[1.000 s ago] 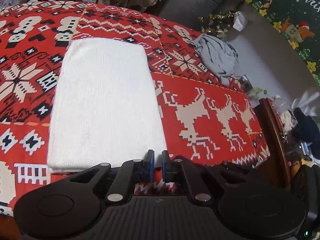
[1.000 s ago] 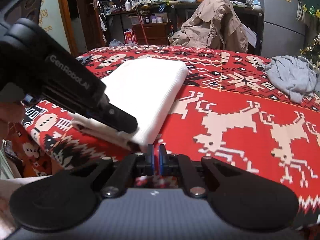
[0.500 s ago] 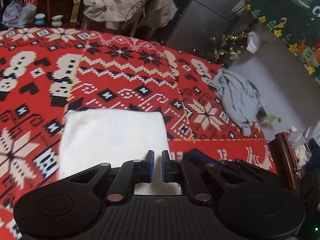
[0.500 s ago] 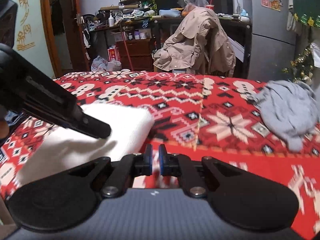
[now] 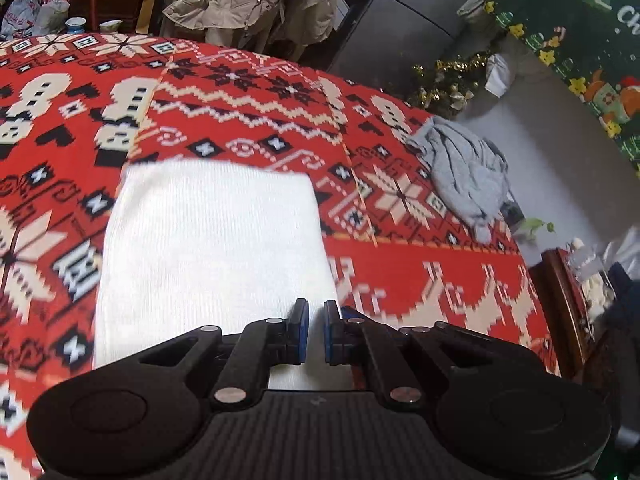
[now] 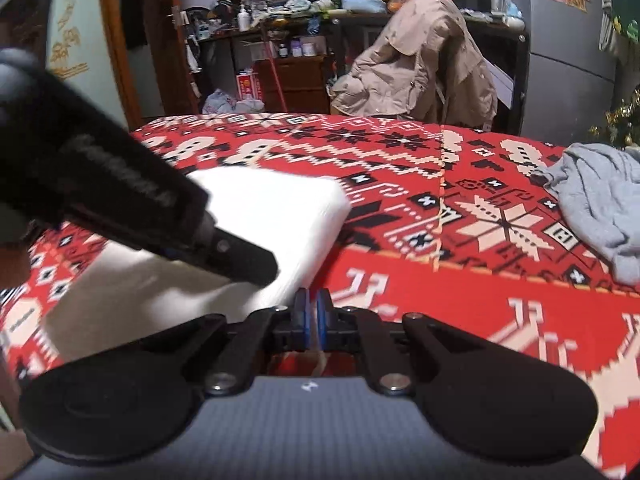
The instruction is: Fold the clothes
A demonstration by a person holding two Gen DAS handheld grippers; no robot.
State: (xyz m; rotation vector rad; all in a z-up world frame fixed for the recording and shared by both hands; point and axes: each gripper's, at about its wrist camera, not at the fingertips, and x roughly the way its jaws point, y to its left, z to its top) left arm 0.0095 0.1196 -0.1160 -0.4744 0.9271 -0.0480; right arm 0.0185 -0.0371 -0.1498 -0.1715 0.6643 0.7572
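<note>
The folded white knitted cloth (image 5: pixel 208 248) lies left of centre on the red patterned worktop (image 5: pixel 420 264). Left gripper (image 5: pixel 316 320) and right gripper (image 6: pixel 311 304): jaws together, at its near edge. Crumpled grey garment (image 5: pixel 464 172) lies far right.

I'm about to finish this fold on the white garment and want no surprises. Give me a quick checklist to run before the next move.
1. Left tongs shut: ok.
2. Right tongs shut, a thin white edge of fabric between the pads: ok.
3. What the left tongs hold: cannot tell, the pads hide it.
4. White ribbed knit garment lies as a flat rectangle on the red patterned tablecloth: ok.
5. Crumpled grey garment lies apart from the white one: ok.
6. Far edges of the fold aligned: cannot tell, blurred.
</note>
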